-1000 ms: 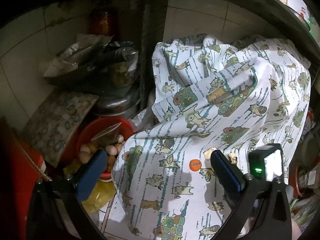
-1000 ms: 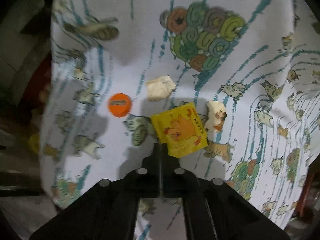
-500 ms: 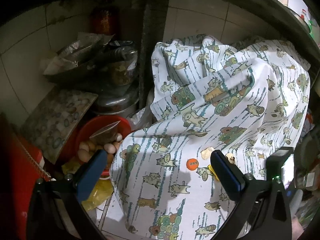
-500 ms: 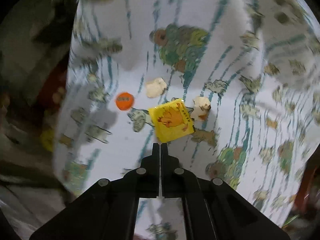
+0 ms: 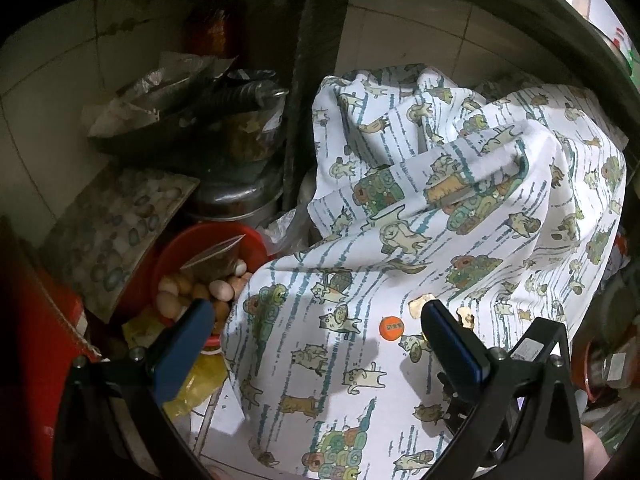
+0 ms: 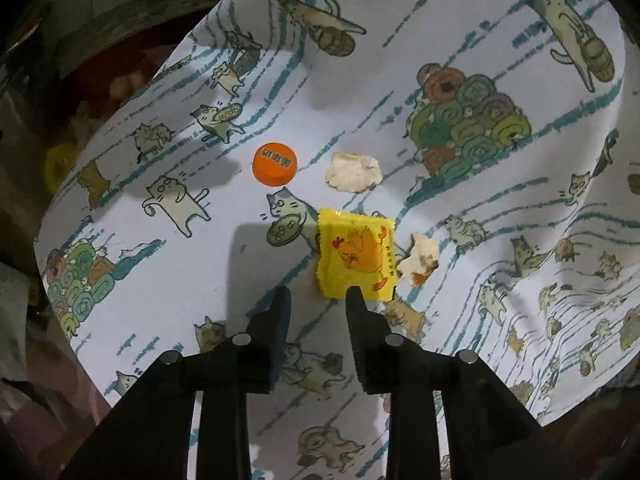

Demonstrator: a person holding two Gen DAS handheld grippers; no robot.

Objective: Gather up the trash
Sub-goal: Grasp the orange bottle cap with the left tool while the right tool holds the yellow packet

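While parted over the cat-print cloth [image 6: 168, 264], right gripper [image 6: 316, 296] hovers with yellow packet [image 6: 356, 258] just ahead, its near edge touching the right fingertip. Risks: pinching loose cloth with the packet, or nudging it toward the crumpled scrap [image 6: 418, 260]. Left gripper [image 5: 316, 324] held wide apart, orange cap [image 5: 392, 328] between fingers, untouched.

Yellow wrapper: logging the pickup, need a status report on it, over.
Right gripper open, nothing held, at the near edge of the yellow wrapper. Wrapper flat on the cat-print cloth. Left gripper open, idle. Orange cap and two scraps beside it.
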